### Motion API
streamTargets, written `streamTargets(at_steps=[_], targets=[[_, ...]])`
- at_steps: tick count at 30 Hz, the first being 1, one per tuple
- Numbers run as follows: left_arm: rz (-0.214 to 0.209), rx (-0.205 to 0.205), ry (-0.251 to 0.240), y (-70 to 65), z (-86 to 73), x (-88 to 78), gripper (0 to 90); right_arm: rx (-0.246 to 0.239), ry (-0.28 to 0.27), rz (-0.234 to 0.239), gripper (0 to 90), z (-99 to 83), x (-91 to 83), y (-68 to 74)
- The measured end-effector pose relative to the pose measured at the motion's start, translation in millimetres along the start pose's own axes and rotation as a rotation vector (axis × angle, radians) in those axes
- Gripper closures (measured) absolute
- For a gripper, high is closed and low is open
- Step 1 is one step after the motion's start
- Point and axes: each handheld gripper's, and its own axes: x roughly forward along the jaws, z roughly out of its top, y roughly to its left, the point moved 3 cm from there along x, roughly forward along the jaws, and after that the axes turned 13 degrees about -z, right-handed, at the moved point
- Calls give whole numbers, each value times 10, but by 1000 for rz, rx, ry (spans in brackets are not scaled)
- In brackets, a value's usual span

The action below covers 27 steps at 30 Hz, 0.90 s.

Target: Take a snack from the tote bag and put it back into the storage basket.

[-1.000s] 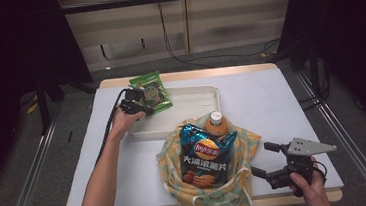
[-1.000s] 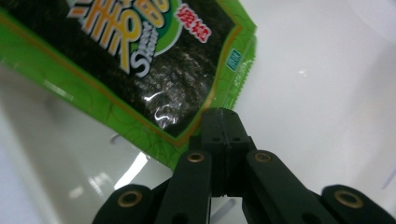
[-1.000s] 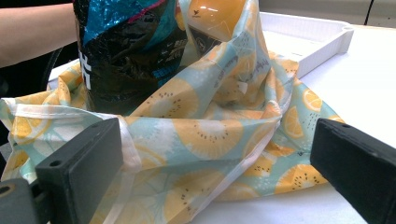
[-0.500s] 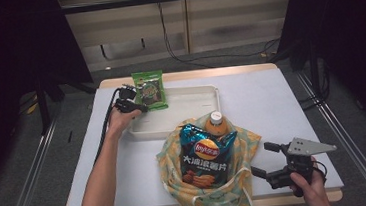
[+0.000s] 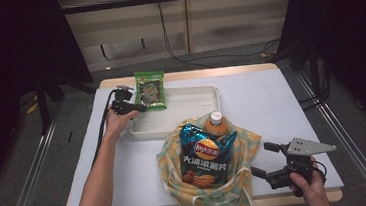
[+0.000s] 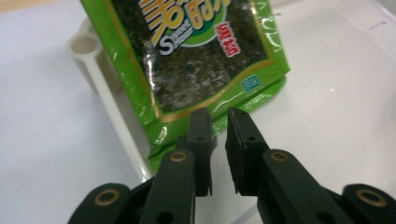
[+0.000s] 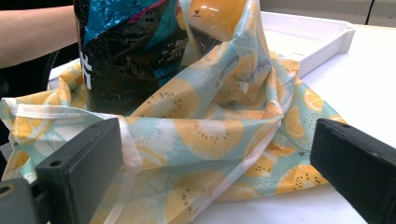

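A green seaweed packet (image 5: 150, 90) (image 6: 201, 51) lies over the far left corner of the white tray (image 5: 190, 95) (image 6: 93, 65). My left gripper (image 5: 138, 107) (image 6: 219, 116) sits at the packet's near edge. Its jaws have just been opening and stand a narrow gap apart, with white tray showing between them and the packet just beyond the tips. A lemon-print cloth bag (image 5: 208, 181) (image 7: 210, 135) holds a blue chips bag (image 5: 203, 154) (image 7: 126, 51) and an orange bottle (image 5: 216, 122) (image 7: 215, 14). My right gripper (image 5: 265, 160) (image 7: 219, 158) is wide open just right of the bag, gripping nothing.
The tray's inside is bare white. The grey table top (image 5: 281, 104) has free room on the right and far side. The left forearm (image 5: 102, 175) crosses the table's left part. A cable trails from the left gripper toward the table's left edge.
The seaweed packet has turned from tilted to squarer on the tray's corner. The left gripper shifted slightly with it. The right gripper has stayed put.
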Motion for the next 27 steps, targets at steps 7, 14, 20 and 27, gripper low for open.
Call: streamTargets(at_steps=[7, 14, 20, 27], targets=[[-52, 34, -66, -104, -46, -119, 737, 0, -2, -3, 19, 2, -7, -4], [-95, 70, -119, -250, -88, -219, 653, -3, -2, -6, 19, 7, -3, -7], [-141, 108, -193, -427, -121, -352, 549, 10, -9, -16, 19, 19, -1, -25], [-173, 156, -230, -615, -141, -473, 441, 20, -13, -26, 20, 28, 21, -50]])
